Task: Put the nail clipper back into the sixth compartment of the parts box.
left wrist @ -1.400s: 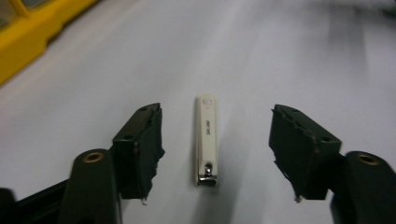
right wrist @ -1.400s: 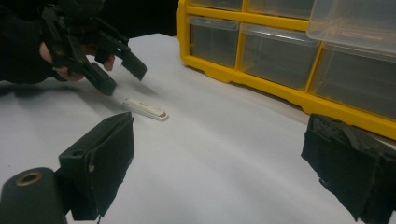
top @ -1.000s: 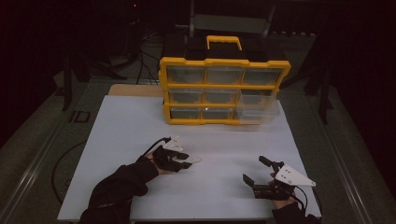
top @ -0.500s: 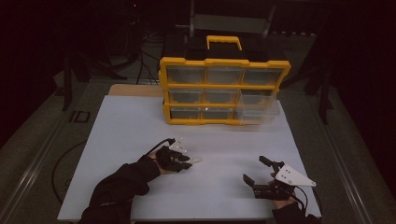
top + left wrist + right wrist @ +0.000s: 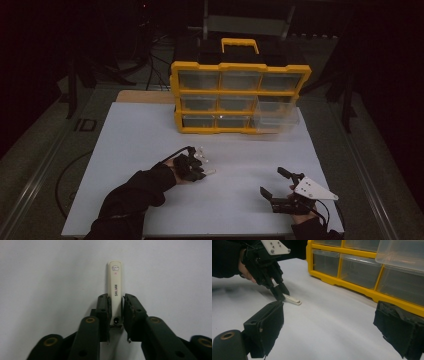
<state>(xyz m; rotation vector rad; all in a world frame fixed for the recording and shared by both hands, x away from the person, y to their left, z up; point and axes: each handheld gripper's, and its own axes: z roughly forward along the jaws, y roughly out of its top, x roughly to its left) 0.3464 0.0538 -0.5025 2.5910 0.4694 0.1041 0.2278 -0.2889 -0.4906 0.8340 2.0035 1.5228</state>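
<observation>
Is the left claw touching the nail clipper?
Touching. In the left gripper view both jaws of the left claw press against the sides of the nail clipper, with no gap on either side, as it lies on the table.

Dim, nearly black toward twelve o'clock. White tabletop [image 5: 150, 150] at centre, brighter than all around it. Grey floor [image 5: 45, 145] at nine and three o'clock. Dark stand legs [image 5: 72, 85] at ten, another stand [image 5: 345, 95] at two.
</observation>
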